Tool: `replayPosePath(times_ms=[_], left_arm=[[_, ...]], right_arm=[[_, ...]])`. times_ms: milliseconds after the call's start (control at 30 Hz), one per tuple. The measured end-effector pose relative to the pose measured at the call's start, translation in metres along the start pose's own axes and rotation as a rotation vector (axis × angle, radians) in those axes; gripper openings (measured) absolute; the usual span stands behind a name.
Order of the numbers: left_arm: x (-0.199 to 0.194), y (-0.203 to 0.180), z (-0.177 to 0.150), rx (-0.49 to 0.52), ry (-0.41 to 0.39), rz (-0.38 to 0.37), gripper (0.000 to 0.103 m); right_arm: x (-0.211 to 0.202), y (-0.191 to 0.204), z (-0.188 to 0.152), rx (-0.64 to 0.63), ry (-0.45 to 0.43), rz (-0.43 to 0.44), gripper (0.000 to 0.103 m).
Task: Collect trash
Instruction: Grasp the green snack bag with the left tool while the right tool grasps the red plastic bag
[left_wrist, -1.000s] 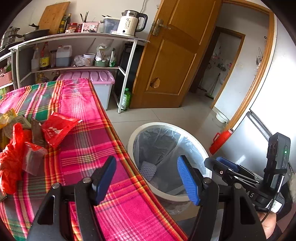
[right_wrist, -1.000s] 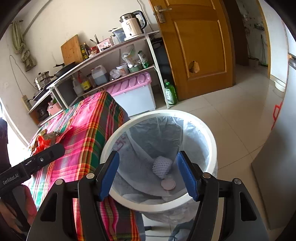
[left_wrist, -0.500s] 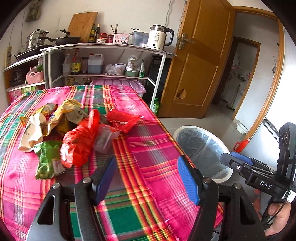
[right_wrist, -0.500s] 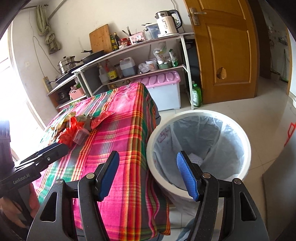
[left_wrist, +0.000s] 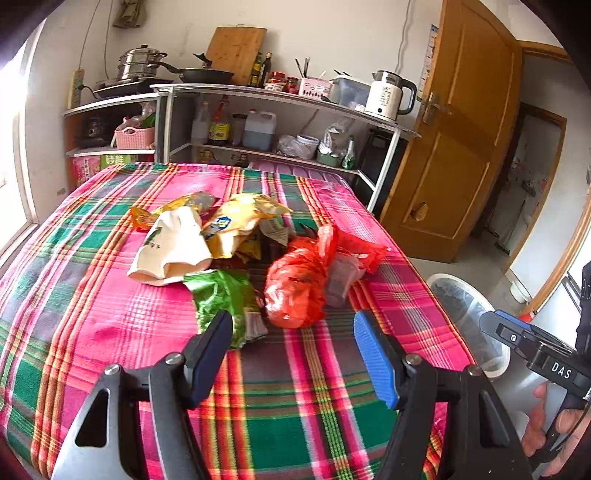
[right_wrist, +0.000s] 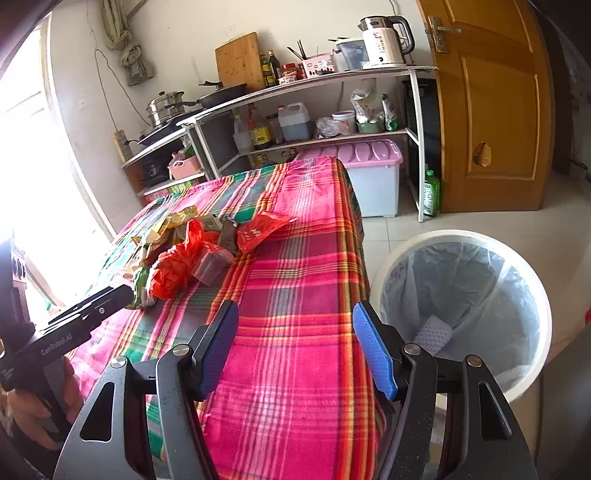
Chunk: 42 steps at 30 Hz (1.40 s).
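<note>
A pile of trash lies mid-table on the plaid cloth (left_wrist: 110, 321): a red plastic bag (left_wrist: 295, 284), a green wrapper (left_wrist: 221, 295), a white bag (left_wrist: 173, 243), a yellow snack bag (left_wrist: 236, 221) and a red packet (right_wrist: 262, 229). My left gripper (left_wrist: 293, 354) is open and empty, just short of the green wrapper and red bag. My right gripper (right_wrist: 295, 350) is open and empty over the table's near right edge. The white bin (right_wrist: 532, 288) with a clear liner stands on the floor to the right of the table and holds a white foam net (right_wrist: 432, 332).
A metal shelf rack (left_wrist: 280, 99) with a kettle (left_wrist: 388, 94), bottles and pans stands behind the table. A pink-lidded storage box (right_wrist: 369, 177) sits under it. A wooden door (right_wrist: 495, 107) is at the right. A bright window is at the left.
Both grippers have swung left, away from the bin and toward the table. The left view went from the bin to the trash pile. Both stayed open and empty.
</note>
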<state>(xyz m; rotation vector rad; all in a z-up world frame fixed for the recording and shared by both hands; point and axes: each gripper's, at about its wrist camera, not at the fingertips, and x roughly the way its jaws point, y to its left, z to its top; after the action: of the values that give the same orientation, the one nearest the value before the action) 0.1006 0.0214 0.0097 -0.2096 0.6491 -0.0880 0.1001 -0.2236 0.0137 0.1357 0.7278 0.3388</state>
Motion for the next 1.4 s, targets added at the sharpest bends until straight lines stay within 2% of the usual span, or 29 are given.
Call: replayPosePath(times_ms=[300, 500, 633, 900, 1400], left_arm=[[0.023, 0.039, 0.011, -0.074, 0.037, 0.09, 0.064], [0.045, 0.048, 0.015, -0.118, 0.083, 0.079, 0.061], [0.062, 0.05, 0.014, -0.144, 0.154, 0.095, 0.057], [0.058, 0.05, 0.014, -0.141, 0.14, 0.068, 0.044], [0.015, 0.077, 0.007, -0.151, 0.047, 0.059, 0.044]], right_arm=[[0.023, 0.026, 0.008, -0.033, 0.019, 0.042, 0.065], [0.033, 0.032, 0.011, -0.043, 0.028, 0.043, 0.065], [0.037, 0.033, 0.014, -0.047, 0.03, 0.04, 0.065], [0.045, 0.044, 0.02, -0.064, 0.034, 0.056, 0.065], [0.094, 0.107, 0.03, -0.12, 0.101, 0.152, 0.058]])
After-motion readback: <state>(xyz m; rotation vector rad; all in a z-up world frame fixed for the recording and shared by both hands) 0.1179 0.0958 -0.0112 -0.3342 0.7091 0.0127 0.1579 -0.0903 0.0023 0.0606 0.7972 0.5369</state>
